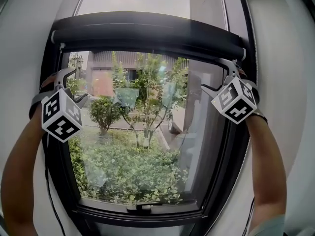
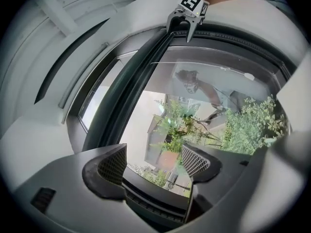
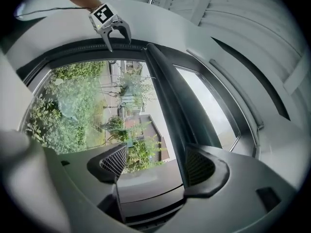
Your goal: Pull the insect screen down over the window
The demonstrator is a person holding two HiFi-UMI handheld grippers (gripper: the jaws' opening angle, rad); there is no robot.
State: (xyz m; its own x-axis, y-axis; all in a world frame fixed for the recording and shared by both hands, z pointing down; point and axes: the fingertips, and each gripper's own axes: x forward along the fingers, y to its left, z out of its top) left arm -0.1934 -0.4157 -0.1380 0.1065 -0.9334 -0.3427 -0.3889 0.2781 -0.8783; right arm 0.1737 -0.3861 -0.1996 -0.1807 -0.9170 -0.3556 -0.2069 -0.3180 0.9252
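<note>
Insect screen [image 1: 147, 33] sits rolled up at top of window [image 1: 142, 132], not pulled yet. Left hand-held gripper [image 2: 153, 161] and right hand-held gripper [image 3: 155, 161] both released, empty, near its ends. Grasp and pull-down remain.

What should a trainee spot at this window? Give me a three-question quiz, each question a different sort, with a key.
1. Multiple choice: the rolled-up screen bar sits at the window's A) top, B) bottom, C) left side.
2. True or false: the left claw is clamped on the bar.
3. Fill in: the right claw's jaws stand ___.
Key: 1 A; 2 false, nothing is pressed between its pads; 3 open.
</note>
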